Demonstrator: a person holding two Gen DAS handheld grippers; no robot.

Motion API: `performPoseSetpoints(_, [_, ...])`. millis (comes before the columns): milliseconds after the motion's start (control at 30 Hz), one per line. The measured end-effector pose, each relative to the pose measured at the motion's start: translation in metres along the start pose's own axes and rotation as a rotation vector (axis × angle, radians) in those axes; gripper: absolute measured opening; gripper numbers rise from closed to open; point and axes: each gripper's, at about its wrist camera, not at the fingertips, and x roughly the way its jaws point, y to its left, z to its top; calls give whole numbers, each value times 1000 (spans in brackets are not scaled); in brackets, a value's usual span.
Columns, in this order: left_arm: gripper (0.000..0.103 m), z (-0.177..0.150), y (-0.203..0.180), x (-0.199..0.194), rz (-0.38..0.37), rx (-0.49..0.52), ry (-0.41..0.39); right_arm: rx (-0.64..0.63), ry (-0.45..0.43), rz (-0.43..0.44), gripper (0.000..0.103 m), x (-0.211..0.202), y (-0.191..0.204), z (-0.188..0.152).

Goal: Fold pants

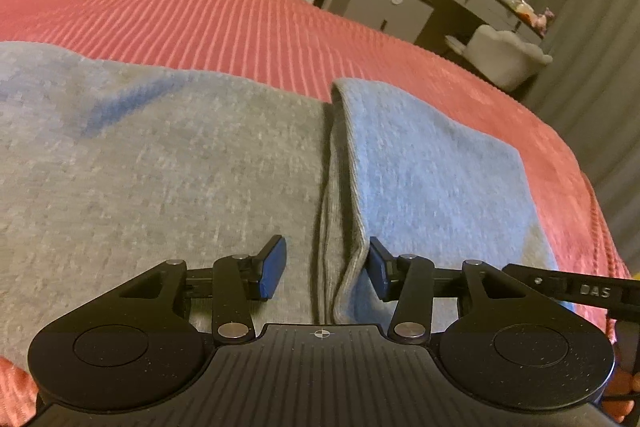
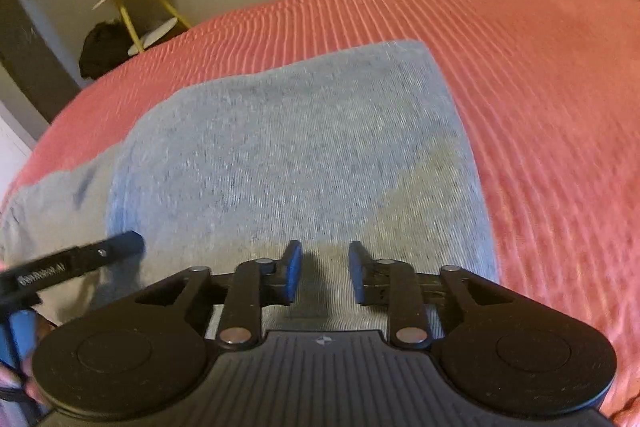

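Over on the left, the left gripper (image 1: 327,269) hangs just above the grey pants (image 1: 160,167), which lie spread flat on the coral-ribbed bed (image 1: 240,19). Its jaws stand roughly half open and grip nothing, though the raised hem of the folded-over flap (image 1: 432,163) runs right up between them, brushing the right-hand pad (image 1: 378,269). That edge stretches straight away from the jaws, so it looks like this is the hand best placed to take it. Moving right, the right gripper (image 2: 325,275) hovers over the flap's flat top, jaws parted a narrower way, empty, only smooth cloth beneath. The flap's long side runs away from it too, its far corner (image 2: 420,45) well ahead. Its right-hand edge lies off to that gripper's right.
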Motion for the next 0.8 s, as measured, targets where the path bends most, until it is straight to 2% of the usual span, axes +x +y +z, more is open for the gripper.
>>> performPoseSetpoints(167, [53,2,5,-6,-5,-27,-21,3,-2,-22,36,12,9,5])
performPoseSetpoints(233, [55,8,6,-6,-14,-31,-41,9,-5,-4,46,10,7,4])
performPoseSetpoints(300, [58,17,7,-1,-17,-49,-56,12,-11,16,51,9,7,3])
performPoseSetpoints(400, [62,33,7,14,-41,-86,-41,17,-66,-3,51,8,9,3])
performPoseSetpoints(467, [64,42,7,27,-60,-106,-18,21,-123,-66,50,5,10,3])
performPoseSetpoints(533, [64,48,6,38,-88,-116,-10,45,-155,-92,42,4,6,3])
performPoseSetpoints(600, [60,52,4,47,-117,-121,-9,79,-145,-93,37,10,-1,4])
performPoseSetpoints(667, [57,53,3,54,-131,-128,-8,98,-138,-83,37,17,-5,6])
performPoseSetpoints(733, [40,52,3,57,-141,-128,-20,96,-146,-76,37,21,-4,7])
performPoseSetpoints(767, [36,50,3,56,-154,-124,-34,97,-150,-74,37,22,-4,7])
performPoseSetpoints(800, [26,48,1,52,-144,-113,-73,98,-154,-71,38,23,-5,7])
